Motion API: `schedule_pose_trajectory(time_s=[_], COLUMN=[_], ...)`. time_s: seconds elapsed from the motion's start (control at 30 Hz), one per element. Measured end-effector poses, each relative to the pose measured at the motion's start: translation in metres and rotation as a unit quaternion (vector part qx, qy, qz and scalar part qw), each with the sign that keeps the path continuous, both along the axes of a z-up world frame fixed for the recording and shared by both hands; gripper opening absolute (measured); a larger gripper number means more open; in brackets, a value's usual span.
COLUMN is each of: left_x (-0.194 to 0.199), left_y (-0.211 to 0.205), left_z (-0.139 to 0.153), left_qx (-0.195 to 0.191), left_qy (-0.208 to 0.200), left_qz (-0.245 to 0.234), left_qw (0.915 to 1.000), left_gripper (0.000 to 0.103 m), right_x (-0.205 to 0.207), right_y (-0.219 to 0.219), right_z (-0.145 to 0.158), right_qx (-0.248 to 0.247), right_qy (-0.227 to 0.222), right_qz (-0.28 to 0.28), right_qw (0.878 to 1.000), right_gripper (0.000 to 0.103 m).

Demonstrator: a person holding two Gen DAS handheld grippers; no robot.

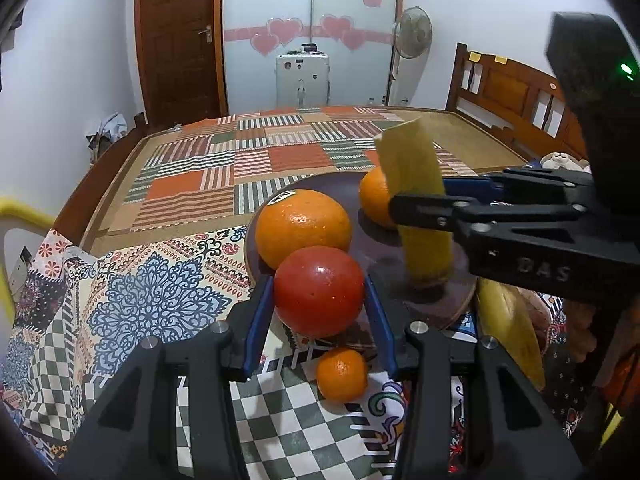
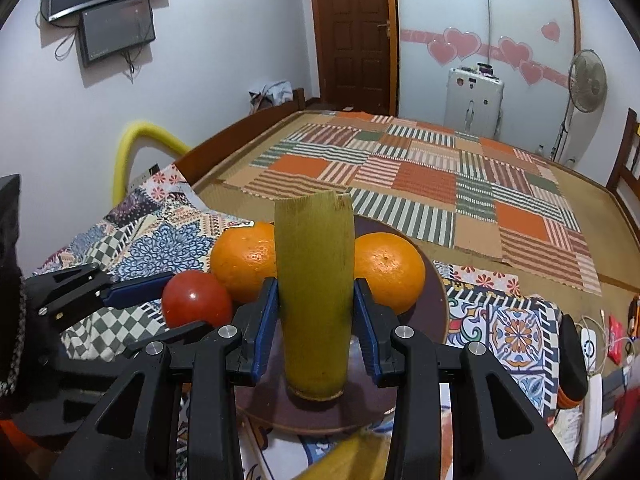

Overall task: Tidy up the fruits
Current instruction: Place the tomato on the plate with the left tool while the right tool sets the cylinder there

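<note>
A dark round plate [image 1: 380, 248] [image 2: 440, 300] lies on the patterned cloth and carries two oranges [image 1: 302, 228] [image 1: 374, 200] [image 2: 244, 260] [image 2: 390, 272]. My left gripper [image 1: 318, 284] [image 2: 188, 302] is shut on a red tomato [image 1: 318, 292] [image 2: 196, 300] at the plate's near-left rim, right beside the stickered orange. My right gripper [image 2: 316, 286] [image 1: 424, 196] is shut on an upright yellow-green stalk piece [image 2: 314, 300] [image 1: 420, 208] whose base is down at the plate's surface. A small mandarin [image 1: 342, 374] lies on the cloth below the tomato.
A banana [image 1: 508, 332] [image 2: 348, 460] lies on the cloth by the plate's near-right edge. Behind the plate stretches a bed with a striped patchwork mat [image 1: 248, 160] [image 2: 440, 176] and a wooden headboard [image 1: 512, 96]. Loose clutter [image 2: 592, 352] sits at the right.
</note>
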State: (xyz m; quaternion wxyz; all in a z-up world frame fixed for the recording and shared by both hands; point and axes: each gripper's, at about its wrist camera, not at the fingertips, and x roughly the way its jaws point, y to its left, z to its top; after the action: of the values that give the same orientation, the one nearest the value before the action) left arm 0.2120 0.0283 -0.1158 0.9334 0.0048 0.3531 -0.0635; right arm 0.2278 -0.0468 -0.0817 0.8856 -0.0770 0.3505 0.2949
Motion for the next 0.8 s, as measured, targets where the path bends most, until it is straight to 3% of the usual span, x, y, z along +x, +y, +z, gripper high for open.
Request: schedule_pose_trajectory(time_s=[0.47, 0.8], left_x=[0.004, 0.005], left_y=[-0.001, 0.002], left_z=[-0.003, -0.003], left_qx=[0.003, -0.001], left_qy=[0.004, 0.005], left_qz=[0.000, 0.009], left_qw=[1.0000, 0.9999], left_gripper=[0.049, 0.060], right_x=[0.017, 0.015], right_y=[0.011, 0.008], right_z=[-0.002, 0.004], right_qx=[-0.016, -0.018], right_qy=[0.016, 0.008], right_qz=[-0.007, -0.012], right_qw=[1.000, 1.000], right_gripper=[0.034, 0.036])
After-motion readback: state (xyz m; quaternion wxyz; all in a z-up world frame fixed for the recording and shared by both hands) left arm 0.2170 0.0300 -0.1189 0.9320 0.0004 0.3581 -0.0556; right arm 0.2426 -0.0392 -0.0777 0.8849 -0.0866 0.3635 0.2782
